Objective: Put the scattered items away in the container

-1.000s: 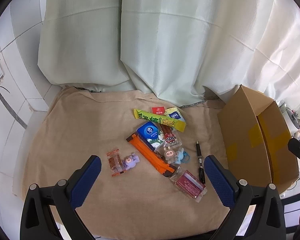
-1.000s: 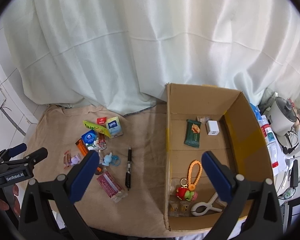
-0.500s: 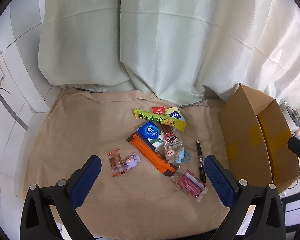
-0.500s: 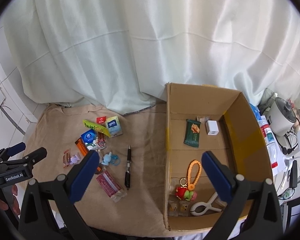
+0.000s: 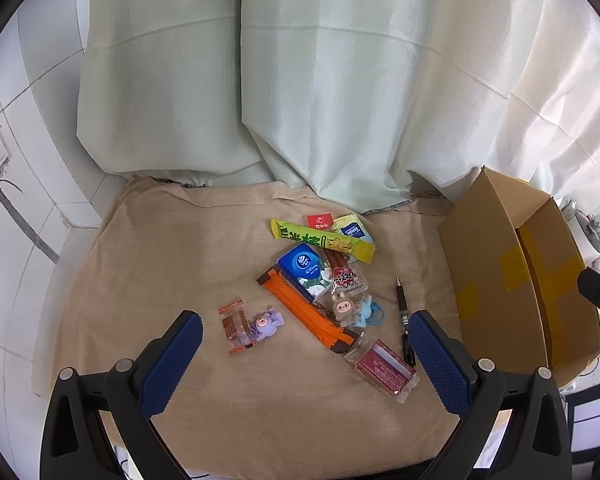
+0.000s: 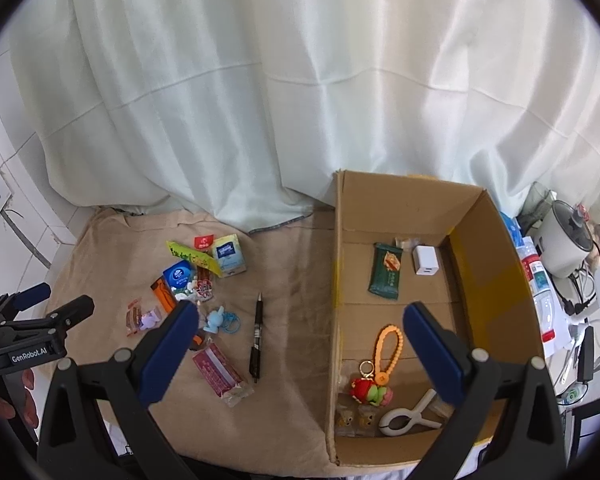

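While both grippers hung above the table with their jaws spread wide and nothing between them, a white curtain filled the background behind everything. Below it, a beige cloth covered the tabletop. The cardboard box stood open on the cloth's right end and served as the landmark for the rest. Inside it lay a dark green snack bar and a white charger cube toward the far wall, an orange beaded keychain with a red-and-green charm nearer the front, and a white clip by the front wall.

Left of the box, well apart from it, the scattered items lay on the cloth. A black pen lay closest to the box. A red wrapped snack lay just left of the pen's near end. Farther left sat an orange utility knife, a blue tissue pack overlapping it, a yellow-green stick packet behind those, and a small blue figure keychain. Farthest from the box lay a purple figure touching a clear candy wrapper.

The left gripper hovered over the scattered pile; the right gripper hovered over the box's left wall.
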`<state>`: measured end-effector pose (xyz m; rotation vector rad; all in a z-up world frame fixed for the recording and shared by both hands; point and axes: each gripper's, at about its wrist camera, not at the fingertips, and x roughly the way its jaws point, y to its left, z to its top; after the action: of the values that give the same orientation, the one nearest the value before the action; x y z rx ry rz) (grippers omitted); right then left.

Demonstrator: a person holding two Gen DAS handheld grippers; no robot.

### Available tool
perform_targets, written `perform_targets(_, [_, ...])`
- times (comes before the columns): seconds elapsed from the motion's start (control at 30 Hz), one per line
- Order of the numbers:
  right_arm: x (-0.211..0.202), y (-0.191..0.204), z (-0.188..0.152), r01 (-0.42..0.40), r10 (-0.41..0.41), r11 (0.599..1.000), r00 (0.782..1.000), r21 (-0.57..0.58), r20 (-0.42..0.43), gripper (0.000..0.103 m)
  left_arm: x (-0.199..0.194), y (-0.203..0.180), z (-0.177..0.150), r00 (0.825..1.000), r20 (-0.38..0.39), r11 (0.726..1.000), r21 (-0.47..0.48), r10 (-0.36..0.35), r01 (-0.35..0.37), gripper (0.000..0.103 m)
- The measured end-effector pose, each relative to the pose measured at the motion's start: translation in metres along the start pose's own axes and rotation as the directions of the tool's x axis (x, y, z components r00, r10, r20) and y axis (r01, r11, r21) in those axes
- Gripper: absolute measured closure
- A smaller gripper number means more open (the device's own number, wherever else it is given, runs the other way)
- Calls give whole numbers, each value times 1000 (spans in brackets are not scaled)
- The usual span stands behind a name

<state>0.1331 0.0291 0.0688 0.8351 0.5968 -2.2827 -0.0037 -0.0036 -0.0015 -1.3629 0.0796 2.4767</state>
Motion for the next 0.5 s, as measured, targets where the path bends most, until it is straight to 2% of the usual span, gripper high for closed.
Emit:
perform_targets(0.3, [3, 2, 2, 11, -10, 1000, 1000, 21, -14, 0, 2, 5, -2, 1000, -3, 1000, 3, -9, 9, 0])
perform_targets(0.5, [11, 17, 0, -3, 3, 1000, 1000, 4, -25, 0, 5, 12, -9, 1000, 13, 1000, 31, -4, 3, 0])
